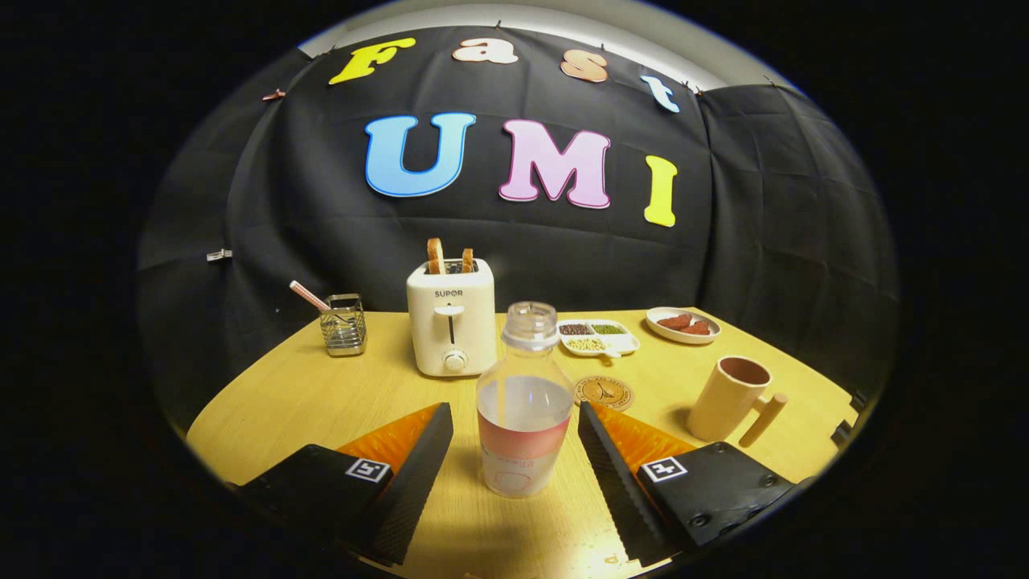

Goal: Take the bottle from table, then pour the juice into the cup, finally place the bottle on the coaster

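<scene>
Hand-held gripper [514,450] spread wide, low over the near part of the desk [321,394], one finger on each side of the bottle [524,402]. Fingers [418,474] apart from the bottle, a strip of bare desk showing on the left and a narrower one on the right; nothing gripped, nothing touched. Bottle upright between the fingers, clear, uncapped, with a pink label band round its lower half and what looks like clear liquid reaching about halfway up. Coaster [604,392] flat on the desk just beyond the right finger and just right of the bottle, round, brown, with nothing on it. Cup [733,398] farther right, near the right finger, tan, upright, a stick-like handle jutting toward the near right; inside dark, contents impossible to tell. White toaster [451,318] beyond the bottle, slightly to the left, with two slices of toast [448,257] standing up out of its slots. Wire holder [343,324] at the far left with a striped straw [308,295] leaning out to the left. Divided dish [599,337] of small grains or seeds at the far side, right of the toaster, and a small plate [683,326] with reddish-brown pieces farther right again, close to the far edge.
</scene>
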The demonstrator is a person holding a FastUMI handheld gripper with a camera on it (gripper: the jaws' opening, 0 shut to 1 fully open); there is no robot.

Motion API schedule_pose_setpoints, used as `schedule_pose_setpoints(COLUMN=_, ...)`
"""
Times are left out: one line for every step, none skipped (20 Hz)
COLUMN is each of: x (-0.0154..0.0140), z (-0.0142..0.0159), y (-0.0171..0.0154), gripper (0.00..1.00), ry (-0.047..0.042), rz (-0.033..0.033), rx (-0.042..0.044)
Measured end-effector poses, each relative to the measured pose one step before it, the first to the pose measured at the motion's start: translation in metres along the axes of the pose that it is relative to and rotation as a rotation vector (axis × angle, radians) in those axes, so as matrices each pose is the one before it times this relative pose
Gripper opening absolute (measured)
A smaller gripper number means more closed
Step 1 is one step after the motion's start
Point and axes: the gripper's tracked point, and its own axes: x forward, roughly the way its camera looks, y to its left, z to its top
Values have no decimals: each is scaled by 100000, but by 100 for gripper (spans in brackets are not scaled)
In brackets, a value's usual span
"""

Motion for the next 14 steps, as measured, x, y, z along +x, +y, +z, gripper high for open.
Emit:
schedule_pose_setpoints(x=649, z=-242, y=-186, gripper=97, ry=-201, rz=-1005, rx=-593)
schedule_pose_setpoints(x=563, z=-325, y=-86, gripper=97, ry=-52, rz=-378, rx=-883)
schedule_pose_setpoints(x=463, z=-515, y=-81, gripper=97, ry=484, rz=232, rx=-771)
schedule_pose_setpoints(x=387, z=-481, y=-96, gripper=97, ry=279, rz=730, rx=-840)
schedule_pose_setpoints(x=214, z=-270, y=-140, gripper=97, ry=-606, rz=650, rx=-1031)
schedule_pose_setpoints(x=98, z=155, y=-82, gripper=97, ry=-1473, rz=307, rx=-866)
schedule_pose_setpoints(x=254, z=172, y=-209, gripper=97, ry=-1019, rz=-208, rx=-440)
schedule_pose_setpoints(x=213, z=49, y=-117, gripper=97, ry=-493, rz=25, rx=66)
schedule_pose_setpoints(x=275, z=-118, y=-102, gripper=97, ry=6, rz=-294, rx=-184)
schedule_pose_setpoints(x=-36, z=99, y=2, gripper=94, ry=-677, rz=56, rx=-317)
schedule_pose_setpoints(x=186, z=81, y=136, gripper=90, ry=-926, rz=181, rx=-166)
schedule_pose_setpoints(x=68, z=-25, y=-129, gripper=82, ry=-394, rz=-144, rx=-159)
schedule_pose_setpoints(x=-111, z=58, y=82, gripper=82, ry=-320, rz=195, rx=14)
schedule_pose_setpoints(x=37, z=80, y=129, gripper=81, ry=150, rz=921, rx=199)
